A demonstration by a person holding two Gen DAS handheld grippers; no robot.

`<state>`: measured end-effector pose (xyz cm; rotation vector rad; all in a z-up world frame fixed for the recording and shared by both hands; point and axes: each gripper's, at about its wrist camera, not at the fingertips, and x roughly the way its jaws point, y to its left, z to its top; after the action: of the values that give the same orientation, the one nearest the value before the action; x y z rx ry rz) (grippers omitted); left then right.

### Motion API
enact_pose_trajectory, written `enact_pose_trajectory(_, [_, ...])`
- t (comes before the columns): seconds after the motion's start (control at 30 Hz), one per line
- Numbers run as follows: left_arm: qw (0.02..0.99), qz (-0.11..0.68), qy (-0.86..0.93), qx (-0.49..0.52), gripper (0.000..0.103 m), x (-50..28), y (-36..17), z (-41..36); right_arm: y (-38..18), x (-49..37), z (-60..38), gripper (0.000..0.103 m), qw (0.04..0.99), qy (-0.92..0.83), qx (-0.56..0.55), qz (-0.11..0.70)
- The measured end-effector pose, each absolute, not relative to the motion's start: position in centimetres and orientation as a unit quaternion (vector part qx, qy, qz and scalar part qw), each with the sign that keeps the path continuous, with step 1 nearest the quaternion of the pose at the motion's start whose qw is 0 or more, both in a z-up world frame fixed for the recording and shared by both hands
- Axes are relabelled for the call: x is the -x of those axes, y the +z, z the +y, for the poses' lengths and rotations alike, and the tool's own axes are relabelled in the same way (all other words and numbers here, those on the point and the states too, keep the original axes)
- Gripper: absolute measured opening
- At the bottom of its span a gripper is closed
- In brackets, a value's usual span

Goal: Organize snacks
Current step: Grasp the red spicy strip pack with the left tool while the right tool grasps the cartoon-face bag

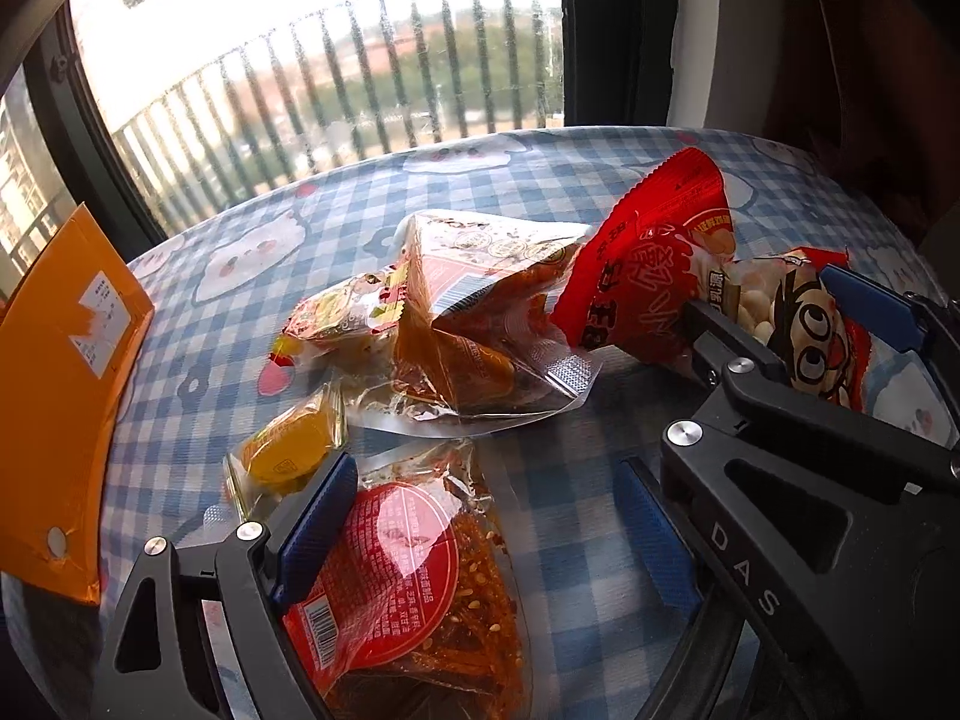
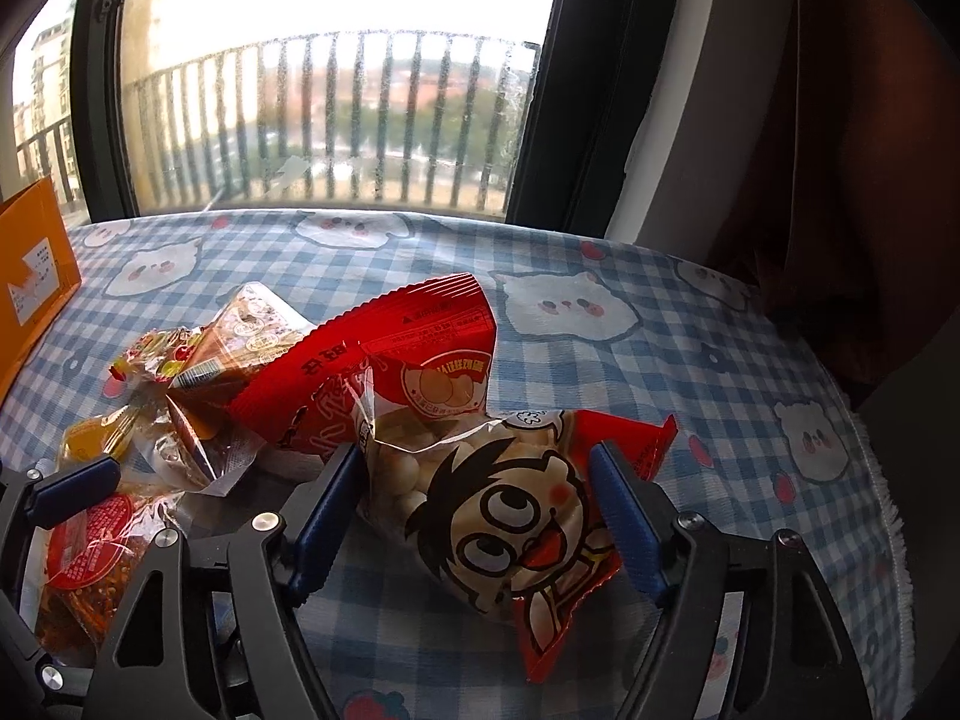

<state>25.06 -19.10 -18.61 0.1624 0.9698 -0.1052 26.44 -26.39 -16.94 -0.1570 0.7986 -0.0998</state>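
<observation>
Several snack packs lie on a blue checked tablecloth. My left gripper is open, its fingers either side of a clear pack of red spicy strips. A small yellow cake pack lies just left of its left finger. My right gripper is open around a red cartoon-boy pack of white balls; it also shows in the left wrist view. A second red pack leans behind it. A clear triangular pack and a small yellow-red pack lie further back.
An orange cardboard box stands at the table's left edge, also in the right wrist view. A window with railings is behind the table. A brown curtain hangs at the right. The tablecloth's fringed edge curves at the right.
</observation>
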Motion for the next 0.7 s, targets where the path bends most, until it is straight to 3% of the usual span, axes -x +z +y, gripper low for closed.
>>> enact_pose_trajectory(0.23, [0.884, 0.459, -0.044, -0.075, 0.089, -23.2, -18.2, -17.8, -16.4, -24.1, -25.8, 0.061, 0.919, -0.048, 0.051, 0.388])
enact_pose_trajectory(0.7, [0.880, 0.472, -0.027, -0.034, 0.094, -20.0, -19.1, -13.6, -16.0, -19.3, -23.1, 0.060, 0.920, -0.048, 0.003, 0.390])
